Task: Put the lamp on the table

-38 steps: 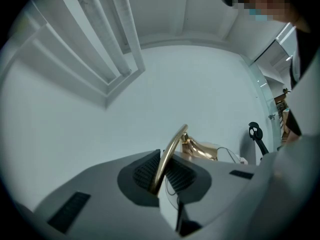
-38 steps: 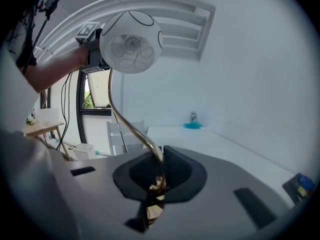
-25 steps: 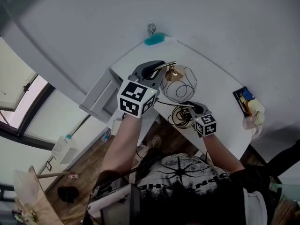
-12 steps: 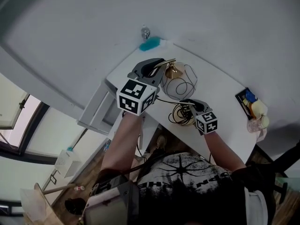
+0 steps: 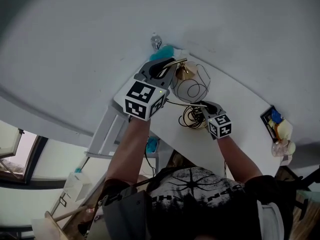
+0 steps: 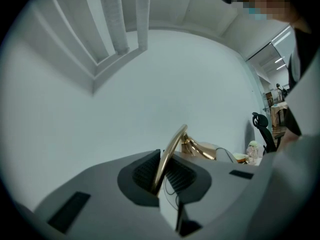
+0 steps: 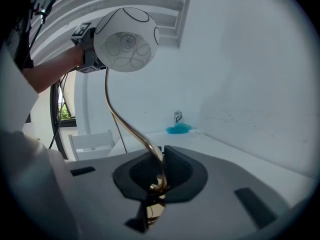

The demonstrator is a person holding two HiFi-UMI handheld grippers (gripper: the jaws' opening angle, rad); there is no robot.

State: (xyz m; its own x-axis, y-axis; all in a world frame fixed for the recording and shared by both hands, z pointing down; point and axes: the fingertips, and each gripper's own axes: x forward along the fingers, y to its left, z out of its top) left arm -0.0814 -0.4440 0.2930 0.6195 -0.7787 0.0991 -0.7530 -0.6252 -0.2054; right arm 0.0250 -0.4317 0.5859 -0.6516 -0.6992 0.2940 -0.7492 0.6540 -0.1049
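White-walled corner, white table (image 5: 240, 109) beneath both grippers. Nearest: right gripper (image 5: 201, 106) clamped tight on lamp's (image 5: 192, 86) brass stem, coiled cord (image 5: 190, 120) dangling just below. Beyond: left gripper (image 5: 170, 68) gripping same stem beside wire shade; lamp held over tabletop, apparently not yet set down. Risks: cord snagging on table edge; top-heavy tipping on release. Count: one lamp, one cord, two grippers; farthest ahead, one teal cloth (image 5: 162, 52), one can (image 5: 156, 42).
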